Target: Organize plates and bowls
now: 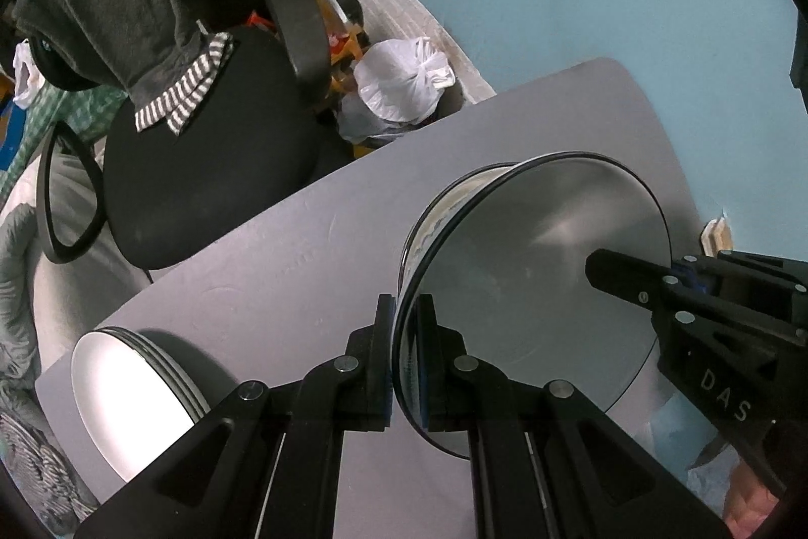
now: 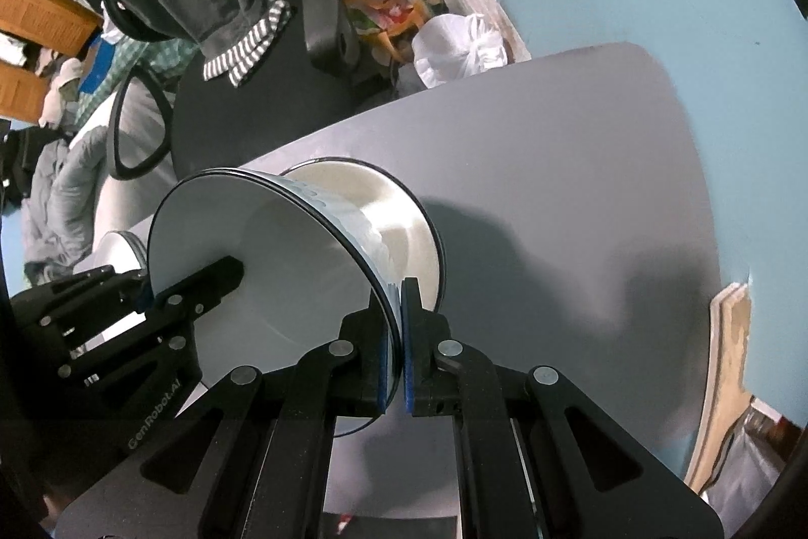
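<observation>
Left wrist view: a plate stack (image 1: pixel 136 392) rests on the grey bench (image 1: pixel 283 266); the left hand-held gripper (image 1: pixel 405 367) pinches the bowl (image 1: pixel 535 281) rim, the right hand-held gripper (image 1: pixel 631 276) clamps the opposite edge, probably sharing its weight. The bowl hangs above the bench, mouth upward, its axis roughly vertical.

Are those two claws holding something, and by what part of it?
Yes: both the left gripper and the right gripper pinch one bowl by opposite sides of its rim.
</observation>
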`<state>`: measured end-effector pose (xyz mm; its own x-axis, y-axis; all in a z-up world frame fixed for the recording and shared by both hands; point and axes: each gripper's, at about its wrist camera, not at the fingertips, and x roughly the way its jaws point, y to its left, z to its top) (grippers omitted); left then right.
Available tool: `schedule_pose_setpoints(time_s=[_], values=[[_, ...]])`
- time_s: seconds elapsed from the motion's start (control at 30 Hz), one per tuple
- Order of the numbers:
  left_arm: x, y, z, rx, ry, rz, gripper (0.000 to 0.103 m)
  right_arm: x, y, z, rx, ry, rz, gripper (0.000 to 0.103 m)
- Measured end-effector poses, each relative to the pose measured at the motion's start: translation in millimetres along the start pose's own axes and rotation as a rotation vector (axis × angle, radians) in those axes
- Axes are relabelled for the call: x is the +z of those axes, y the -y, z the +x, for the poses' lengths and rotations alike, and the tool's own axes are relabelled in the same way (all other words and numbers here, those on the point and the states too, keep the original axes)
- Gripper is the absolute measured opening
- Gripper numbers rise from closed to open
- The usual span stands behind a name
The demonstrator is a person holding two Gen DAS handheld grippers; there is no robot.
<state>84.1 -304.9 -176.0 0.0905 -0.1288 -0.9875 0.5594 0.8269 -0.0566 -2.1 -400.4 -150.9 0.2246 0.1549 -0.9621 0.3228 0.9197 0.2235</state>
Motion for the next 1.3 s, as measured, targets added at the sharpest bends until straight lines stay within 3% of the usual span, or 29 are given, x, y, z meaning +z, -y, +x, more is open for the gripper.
schedule_pose_setpoints(time_s=[0.6,0.77,0.83,0.9,1.13,1.2,1.3], values=[[11.4,1.1,15.6,0.007,-0.064,0.015,0.01,10.2,4.5,13.9,-0.007,-0.071,0.01,0.007],[11.0,1.6,14.4,0.029,-0.069,0.021,0.017,14.5,3.3,15.3,-0.019,-0.104,0.014,0.007],[10.1,0.3,12.5,0.043,-0.064,0.016,0.03,15.4,2.0,14.9,-0.007,-0.113,0.019,0.013],[9.6,-1.4,8.9,0.041,-0.053,0.012,0.036,16.2,-0.7,12.7,0.0,-0.114,0.018,0.022],[8.7,-6.2,2.6,0.04,-0.047,0.0,0.036,17.6,-7.1,8.2,-0.025,-0.112,0.009,0.03],[7.4,-7.9,0.7,0.028,-0.042,-0.009,0.042,17.4,-6.2,4.8,-0.041,-0.101,0.011,0.037],[5.4,-9.2,-3.8,0.032,-0.031,-0.011,0.043,17.0,-4.3,-0.1,-0.043,-0.091,0.017,0.038]])
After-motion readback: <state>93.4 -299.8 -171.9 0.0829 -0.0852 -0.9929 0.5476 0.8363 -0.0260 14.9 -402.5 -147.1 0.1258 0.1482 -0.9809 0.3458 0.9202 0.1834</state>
